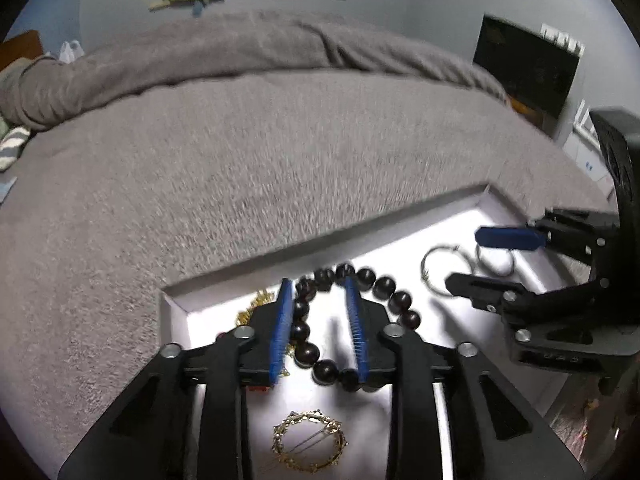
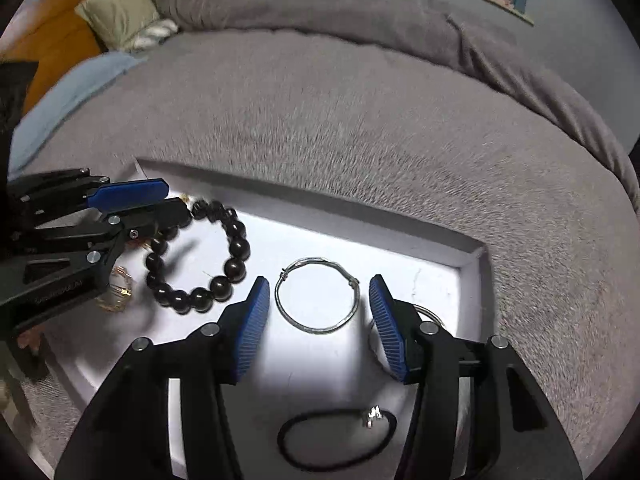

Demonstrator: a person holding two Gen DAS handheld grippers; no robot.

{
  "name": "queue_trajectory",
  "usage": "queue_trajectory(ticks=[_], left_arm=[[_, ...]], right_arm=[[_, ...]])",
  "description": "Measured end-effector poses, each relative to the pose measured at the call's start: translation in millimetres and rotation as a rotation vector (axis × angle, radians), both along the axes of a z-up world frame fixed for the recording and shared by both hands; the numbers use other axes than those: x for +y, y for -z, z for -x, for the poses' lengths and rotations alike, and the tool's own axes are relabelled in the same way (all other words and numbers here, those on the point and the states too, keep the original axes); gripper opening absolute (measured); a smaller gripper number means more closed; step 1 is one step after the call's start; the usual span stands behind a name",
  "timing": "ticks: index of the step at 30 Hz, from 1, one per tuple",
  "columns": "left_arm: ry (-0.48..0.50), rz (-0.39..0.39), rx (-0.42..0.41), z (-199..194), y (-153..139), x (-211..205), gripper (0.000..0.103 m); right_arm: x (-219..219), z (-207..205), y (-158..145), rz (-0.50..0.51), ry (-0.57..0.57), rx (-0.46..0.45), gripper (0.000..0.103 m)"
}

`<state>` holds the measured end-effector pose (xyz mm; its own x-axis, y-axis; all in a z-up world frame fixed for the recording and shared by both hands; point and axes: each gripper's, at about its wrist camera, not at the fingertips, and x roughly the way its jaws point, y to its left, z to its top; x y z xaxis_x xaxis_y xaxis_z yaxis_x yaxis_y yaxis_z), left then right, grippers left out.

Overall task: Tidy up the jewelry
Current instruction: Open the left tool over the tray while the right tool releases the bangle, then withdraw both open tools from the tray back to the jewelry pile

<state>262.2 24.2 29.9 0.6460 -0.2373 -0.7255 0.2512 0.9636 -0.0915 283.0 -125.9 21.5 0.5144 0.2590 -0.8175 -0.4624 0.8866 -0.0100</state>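
Observation:
A white shallow tray [image 1: 224, 300] [image 2: 472, 264] lies on a grey blanket and holds the jewelry. My left gripper [image 1: 318, 300] is open over a black bead bracelet [image 1: 394, 300] [image 2: 236, 246], its blue pads on either side of the bracelet's left part. A gold wreath brooch [image 1: 308, 444] lies below it; gold pieces [image 1: 256, 306] lie to the left. My right gripper [image 2: 316, 300] is open around a thin silver hoop [image 2: 318, 300] [image 1: 446, 268]. A second ring [image 2: 426, 314] is partly hidden by the right finger. A black hair tie with a silver charm [image 2: 336, 440] lies near the camera.
The grey blanket [image 1: 280, 160] covers the bed all round the tray and is bunched at the far side. Pillows [image 2: 116, 12] lie at the far left. A dark screen [image 1: 528, 64] stands on the right beside the bed.

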Motion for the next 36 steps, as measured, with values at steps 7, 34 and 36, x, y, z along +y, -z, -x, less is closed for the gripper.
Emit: queue_trajectory(ticks=[7, 34, 36], left_arm=[[-0.008, 0.030, -0.139, 47, -36, 7, 0.049], [-0.102, 0.023, -0.274, 234, -11, -23, 0.097], [-0.094, 0.022, -0.284, 237, -4, -24, 0.097]], right_arm=[[-39, 51, -45, -0.137, 0.059, -0.124, 0.074], [-125, 208, -18, -0.276, 0.258, -0.258, 0.098], [-128, 211, -8, -0.259, 0.273, -0.249, 0.098]])
